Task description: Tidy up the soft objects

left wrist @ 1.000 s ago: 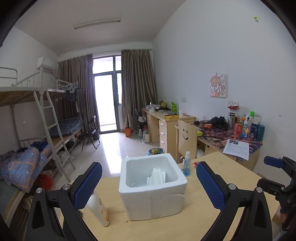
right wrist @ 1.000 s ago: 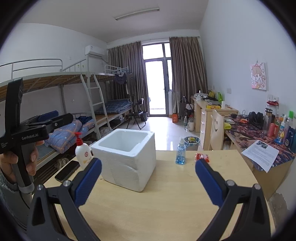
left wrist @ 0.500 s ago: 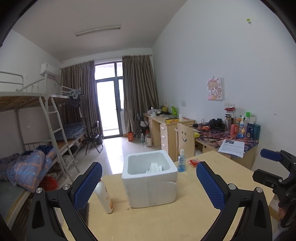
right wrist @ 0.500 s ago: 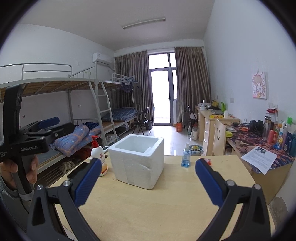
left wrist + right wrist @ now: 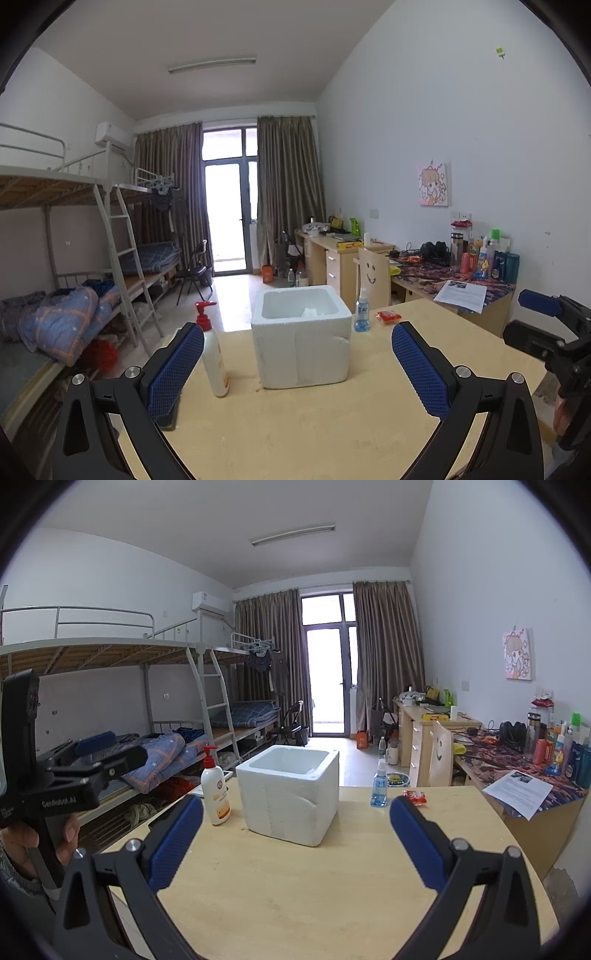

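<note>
Both my left hand-held gripper (image 5: pixel 297 363) and right hand-held gripper (image 5: pixel 295 836), released and empty, have pulled farther back from the white foam box (image 5: pixel 301 338) at 12 o'clock on the counter (image 5: pixel 314 432), soft white items (image 5: pixel 311 312) inside.

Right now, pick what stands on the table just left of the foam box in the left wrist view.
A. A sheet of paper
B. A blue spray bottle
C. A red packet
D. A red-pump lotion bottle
D: the lotion bottle stands left of the foam box; the other three lie to its right.
</note>
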`<state>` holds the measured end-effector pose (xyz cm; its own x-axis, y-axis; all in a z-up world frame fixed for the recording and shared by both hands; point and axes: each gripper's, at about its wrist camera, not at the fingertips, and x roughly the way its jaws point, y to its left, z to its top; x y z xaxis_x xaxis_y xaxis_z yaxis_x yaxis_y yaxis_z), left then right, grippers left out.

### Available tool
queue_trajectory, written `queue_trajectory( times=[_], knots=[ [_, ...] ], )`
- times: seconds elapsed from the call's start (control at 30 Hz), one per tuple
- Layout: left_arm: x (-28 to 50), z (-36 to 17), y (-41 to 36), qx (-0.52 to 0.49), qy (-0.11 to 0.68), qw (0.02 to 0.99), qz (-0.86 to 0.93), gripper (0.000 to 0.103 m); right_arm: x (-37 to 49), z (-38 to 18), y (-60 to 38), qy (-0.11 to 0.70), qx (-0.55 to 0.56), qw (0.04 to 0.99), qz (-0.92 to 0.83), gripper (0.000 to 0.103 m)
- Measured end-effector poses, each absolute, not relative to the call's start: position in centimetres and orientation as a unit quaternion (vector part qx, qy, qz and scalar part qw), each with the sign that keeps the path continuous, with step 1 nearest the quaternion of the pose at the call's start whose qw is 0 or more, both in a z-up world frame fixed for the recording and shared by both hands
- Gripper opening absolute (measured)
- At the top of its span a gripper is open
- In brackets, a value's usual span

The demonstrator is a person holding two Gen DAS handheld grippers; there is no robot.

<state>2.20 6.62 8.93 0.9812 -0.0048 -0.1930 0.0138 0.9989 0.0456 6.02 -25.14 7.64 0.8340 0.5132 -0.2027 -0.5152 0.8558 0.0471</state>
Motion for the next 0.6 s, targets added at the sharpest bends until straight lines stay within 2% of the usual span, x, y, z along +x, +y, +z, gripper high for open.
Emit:
queue_trajectory(
  times=[0.6],
  knots=[
    [-1.4, 4.2, 6.2, -0.008, 0.068, 0.998, 0.01, 0.102, 4.2, 4.7, -24.6, 0.109, 0.007, 0.954, 0.279, 0.102]
  ],
)
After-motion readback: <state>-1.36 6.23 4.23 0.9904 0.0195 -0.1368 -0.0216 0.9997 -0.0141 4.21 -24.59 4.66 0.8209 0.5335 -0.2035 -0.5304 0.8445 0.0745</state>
